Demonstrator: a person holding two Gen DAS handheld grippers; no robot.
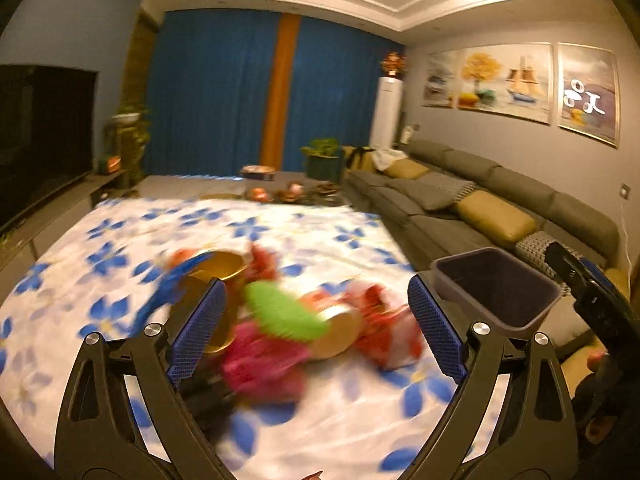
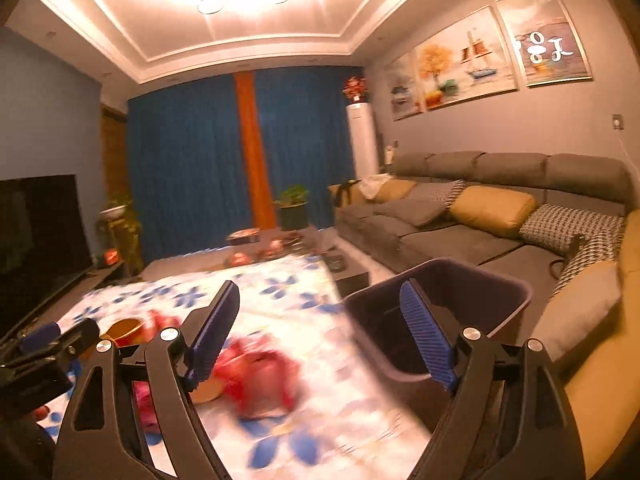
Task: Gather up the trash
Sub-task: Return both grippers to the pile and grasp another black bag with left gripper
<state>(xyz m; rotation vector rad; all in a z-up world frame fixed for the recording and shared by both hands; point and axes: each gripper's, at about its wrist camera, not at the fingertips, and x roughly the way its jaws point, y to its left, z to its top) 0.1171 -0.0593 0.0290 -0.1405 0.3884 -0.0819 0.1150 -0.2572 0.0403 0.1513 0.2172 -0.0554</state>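
Note:
A blurred heap of trash lies on a table covered with a white cloth with blue flowers (image 1: 120, 232): a green ridged wrapper (image 1: 280, 312), a pink wrapper (image 1: 260, 364), a red-and-white wrapper (image 1: 384, 328), gold paper cups (image 1: 224, 266) and a blue piece (image 1: 176, 280). My left gripper (image 1: 316, 328) is open and empty, its jaws wide either side of the heap. A dark purple bin (image 1: 496, 284) stands off the table's right edge. My right gripper (image 2: 324, 340) is open and empty, above the table edge between the red wrapper (image 2: 260, 372) and the bin (image 2: 440, 304).
A grey sofa (image 2: 460, 216) with mustard and patterned cushions runs along the right wall behind the bin. A dark TV (image 1: 40, 136) stands at the left. Small objects and a plant (image 1: 320, 156) sit beyond the table's far end, before blue curtains.

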